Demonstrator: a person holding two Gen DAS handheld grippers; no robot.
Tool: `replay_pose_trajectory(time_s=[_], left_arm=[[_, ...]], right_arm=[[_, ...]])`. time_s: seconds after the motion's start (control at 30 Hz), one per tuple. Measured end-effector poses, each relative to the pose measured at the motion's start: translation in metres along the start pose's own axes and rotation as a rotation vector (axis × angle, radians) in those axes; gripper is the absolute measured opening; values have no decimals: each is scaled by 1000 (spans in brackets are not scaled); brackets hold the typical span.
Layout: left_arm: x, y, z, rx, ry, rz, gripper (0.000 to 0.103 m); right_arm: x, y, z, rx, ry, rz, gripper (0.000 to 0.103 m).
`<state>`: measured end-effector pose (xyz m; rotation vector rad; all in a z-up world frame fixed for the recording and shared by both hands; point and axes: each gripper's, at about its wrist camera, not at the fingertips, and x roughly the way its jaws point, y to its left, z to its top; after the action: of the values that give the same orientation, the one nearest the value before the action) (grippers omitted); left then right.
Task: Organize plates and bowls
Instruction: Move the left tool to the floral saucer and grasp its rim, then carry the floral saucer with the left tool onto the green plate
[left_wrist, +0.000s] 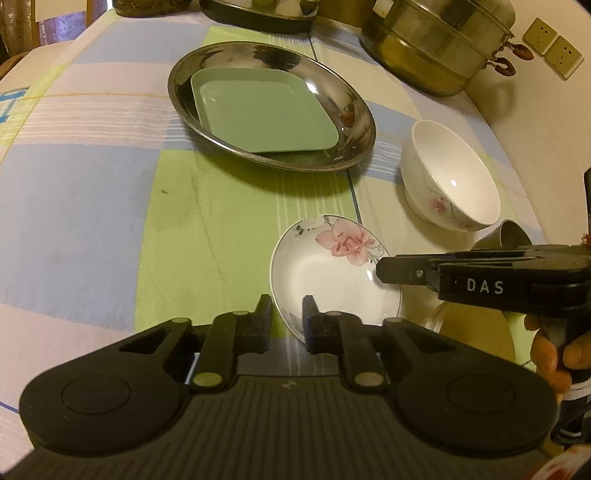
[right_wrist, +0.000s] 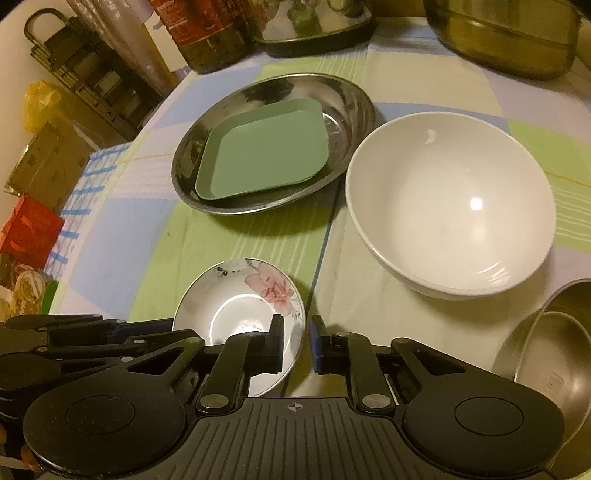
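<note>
A small white dish with a pink flower (left_wrist: 332, 269) (right_wrist: 240, 295) is tilted up off the cloth. My left gripper (left_wrist: 287, 314) straddles its near-left rim, jaws close on it. My right gripper (right_wrist: 297, 341) straddles its right rim; it also shows in the left wrist view (left_wrist: 380, 271) at the dish's right edge. A green square plate (left_wrist: 258, 110) (right_wrist: 264, 151) lies inside a round steel plate (left_wrist: 354, 122) (right_wrist: 351, 99). A white bowl with a flower print (left_wrist: 450, 177) (right_wrist: 450, 199) stands to the right.
A stacked steel steamer pot (left_wrist: 436, 40) stands at the back right. Another steel pan (left_wrist: 258, 14) and jars (right_wrist: 207, 33) stand at the back. Steel bowls (right_wrist: 550, 354) sit at the near right. The table's left edge drops to boxes and bags.
</note>
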<state>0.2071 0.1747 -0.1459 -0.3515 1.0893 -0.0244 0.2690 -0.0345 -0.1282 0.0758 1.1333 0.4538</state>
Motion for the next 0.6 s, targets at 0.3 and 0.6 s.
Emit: replay_pose_trajectory(time_s=[0.3,0.6], left_arm=[[3,2,2,27,5,5,10],[-6,9,9,36,-3,6,8]], right_arm=[[6,1,3,13,15,-22,5],[3,6,3,45,7,-10,4]])
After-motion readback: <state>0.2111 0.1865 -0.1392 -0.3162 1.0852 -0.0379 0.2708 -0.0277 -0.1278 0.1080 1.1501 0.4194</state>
